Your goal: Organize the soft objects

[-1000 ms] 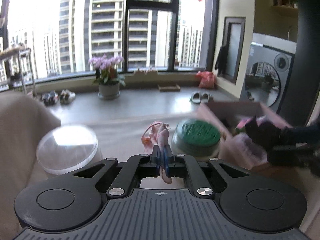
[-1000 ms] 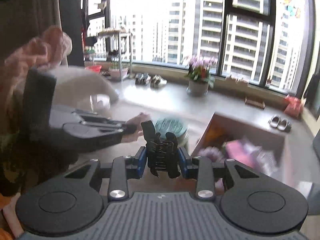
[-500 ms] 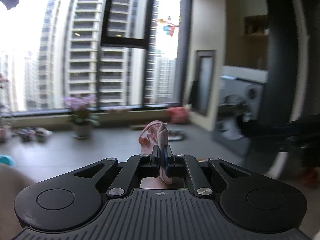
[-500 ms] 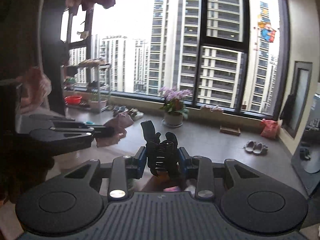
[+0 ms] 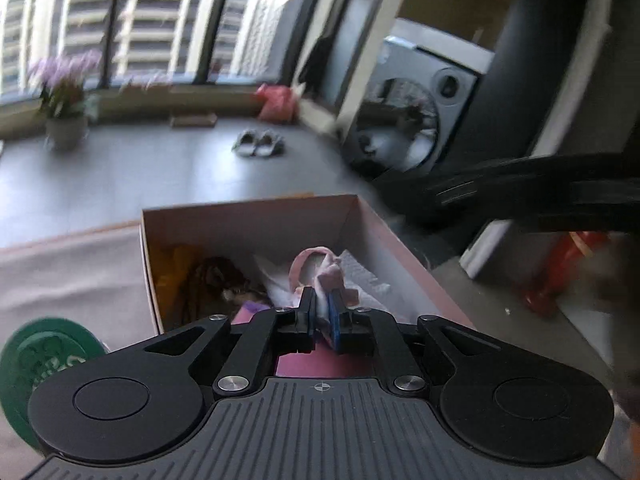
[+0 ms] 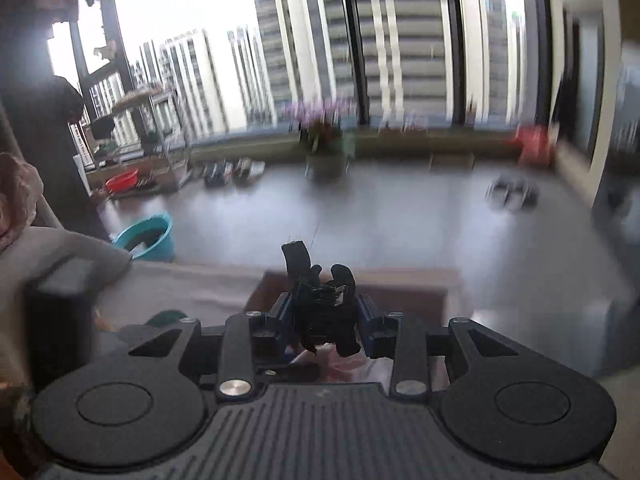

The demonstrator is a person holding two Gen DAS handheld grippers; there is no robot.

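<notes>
Left wrist view: the left gripper (image 5: 324, 312) pinches a pink scrunchie (image 5: 320, 270). Its jaws have just been opening a little, yet the cloth is between the pads and caught there. The scrunchie hangs directly over the open box (image 5: 248, 216), which sits on the cloth-covered worktop at its far right corner, with the floor beyond. The box's long axis runs away from the camera and slightly right, and the gripper points down along it, over the near half of the interior. Inside lie a striped brown soft thing (image 5: 218, 280) at the left wall and white cloth (image 5: 360, 276) at the right. A green lid (image 5: 36, 356) stands left of the box, just outside its near corner. So the drop lies straight below this hand, I judge.

Right wrist view: the right gripper (image 6: 322, 320) is clamped on a black hair claw (image 6: 320, 300), jaws partly apart around its bulk. The box rim (image 6: 416, 280) shows ahead of and below the fingertips, blurred. This hand looks to be at the near edge of the box, not yet clearly over it, so the left seems better placed to release first.
</notes>
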